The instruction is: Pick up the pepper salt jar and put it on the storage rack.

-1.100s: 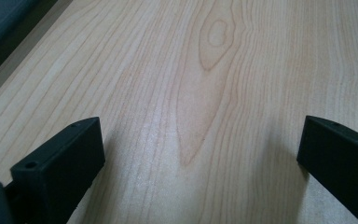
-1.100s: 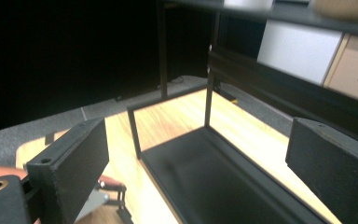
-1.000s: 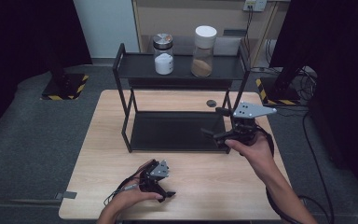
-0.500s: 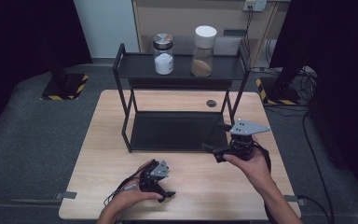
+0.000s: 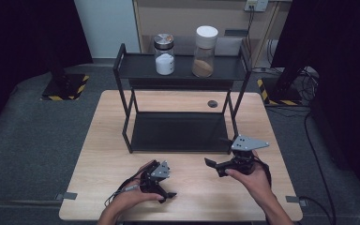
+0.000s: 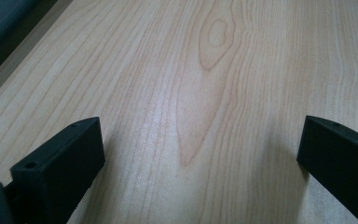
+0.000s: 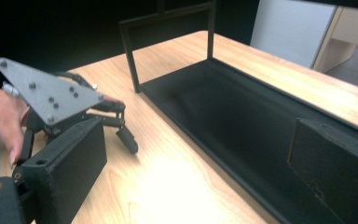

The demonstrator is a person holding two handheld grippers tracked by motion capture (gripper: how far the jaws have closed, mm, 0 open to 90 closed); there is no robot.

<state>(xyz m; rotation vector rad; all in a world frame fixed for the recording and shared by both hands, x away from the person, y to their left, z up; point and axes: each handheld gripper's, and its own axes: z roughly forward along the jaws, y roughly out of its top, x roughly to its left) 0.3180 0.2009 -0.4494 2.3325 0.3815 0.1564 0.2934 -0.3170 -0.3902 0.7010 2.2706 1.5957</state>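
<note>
My left gripper (image 5: pixel 161 191) rests low on the wooden table (image 5: pixel 103 154) near its front edge. In the left gripper view it (image 6: pixel 200 135) stands wide open over bare wood. My right gripper (image 5: pixel 217 151) hovers just in front of the black rack (image 5: pixel 126 122), pointing left. Its jaws have just been opening a little, and in the right gripper view it (image 7: pixel 196 140) is open with nothing between the jaws. One jaw lies over the rack's lower shelf (image 7: pixel 242 116), the other over the table. The left gripper (image 7: pixel 119 123) and its hand show farther off.
On the rack's top shelf stand a glass jar of white powder (image 5: pixel 164 55) and a white-lidded jar with brown contents (image 5: pixel 205 51). A small dark disc (image 5: pixel 212 103) lies on the table behind the rack. Dark floor and cables surround the table.
My right gripper has come down and toward the table's front, from beside the rack's right leg to just above the wood. The left gripper has stayed put.
</note>
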